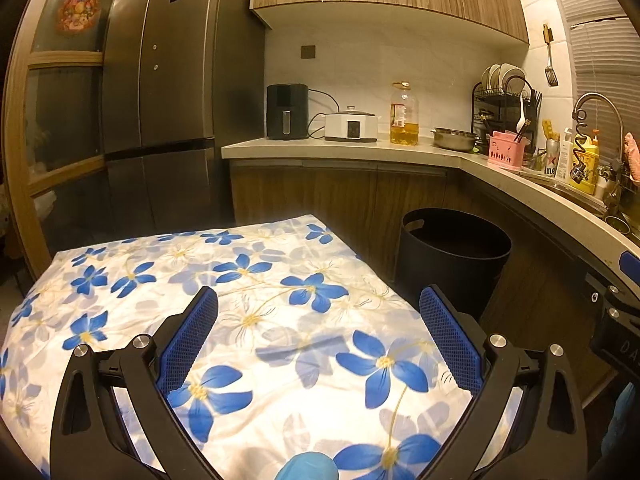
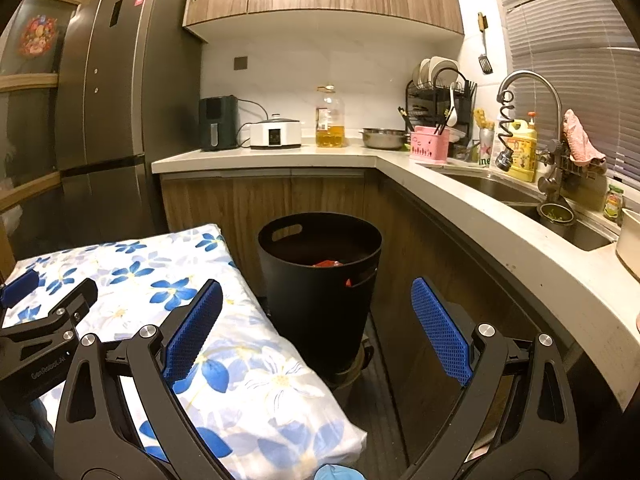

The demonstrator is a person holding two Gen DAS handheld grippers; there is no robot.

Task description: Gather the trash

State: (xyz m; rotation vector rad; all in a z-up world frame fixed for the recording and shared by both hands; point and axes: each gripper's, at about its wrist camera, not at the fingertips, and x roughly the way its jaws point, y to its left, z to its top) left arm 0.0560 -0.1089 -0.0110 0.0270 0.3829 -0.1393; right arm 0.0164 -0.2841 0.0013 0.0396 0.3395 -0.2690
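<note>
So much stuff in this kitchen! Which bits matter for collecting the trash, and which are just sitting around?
For the job:
black bin
red trash inside it
left gripper, open
right gripper, open

Just lying about:
oil bottle
air fryer
metal bowl
dish rack
floral cloth

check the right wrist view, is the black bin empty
No: in the right wrist view something red lies inside the black bin, showing just below its rim.

left wrist: low over floral cloth (image 1: 248, 320), facing the kitchen corner | right wrist: beside it, facing black bin (image 2: 320, 272) | shared: cloth, bin, worktop (image 2: 280, 156)
</note>
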